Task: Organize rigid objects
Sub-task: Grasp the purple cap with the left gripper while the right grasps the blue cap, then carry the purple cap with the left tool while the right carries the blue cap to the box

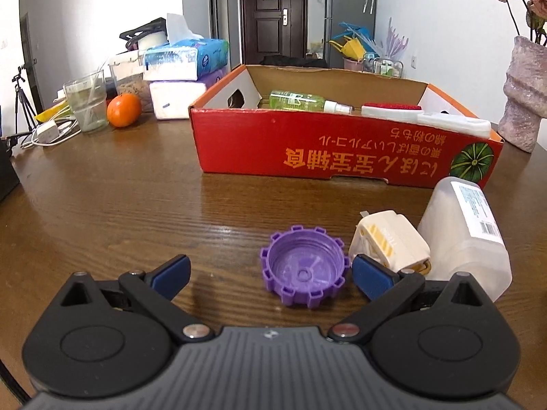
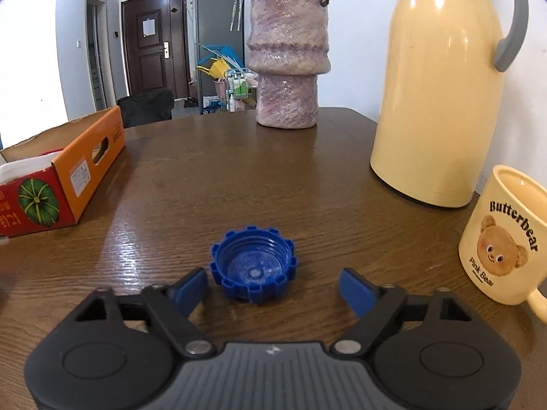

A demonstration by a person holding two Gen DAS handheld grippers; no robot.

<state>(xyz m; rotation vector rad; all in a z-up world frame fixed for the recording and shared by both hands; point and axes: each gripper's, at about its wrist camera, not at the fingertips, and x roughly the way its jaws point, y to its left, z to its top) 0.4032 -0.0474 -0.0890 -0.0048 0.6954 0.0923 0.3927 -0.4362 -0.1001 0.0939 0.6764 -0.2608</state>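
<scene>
Box (image 1: pixel 342 143): red and orange cardboard, open top, well ahead of the left jaws — a green spray bottle (image 1: pixel 301 100) lies on its side inside, with a red-topped white piece (image 1: pixel 389 109) and another white item (image 1: pixel 454 123) beside it.
Purple cap (image 1: pixel 304 270): on the table between the left jaws, nearer the right pad, open side up, round — no long axis.
Left gripper (image 1: pixel 270 273): jaws spread, pads clear of the cap.
Plug (image 1: pixel 389 244): cream, just ahead of the right pad, prongs away.
White bottle (image 1: pixel 468 235): beside the plug, long axis pointing away.
Blue cap (image 2: pixel 253 270): between the right jaws, open side up, close to the left pad.
Right gripper (image 2: pixel 273 287): jaws apart, not gripping.
Mug (image 2: pixel 506 239): right of the jaws; I cannot tell what is in it.
</scene>
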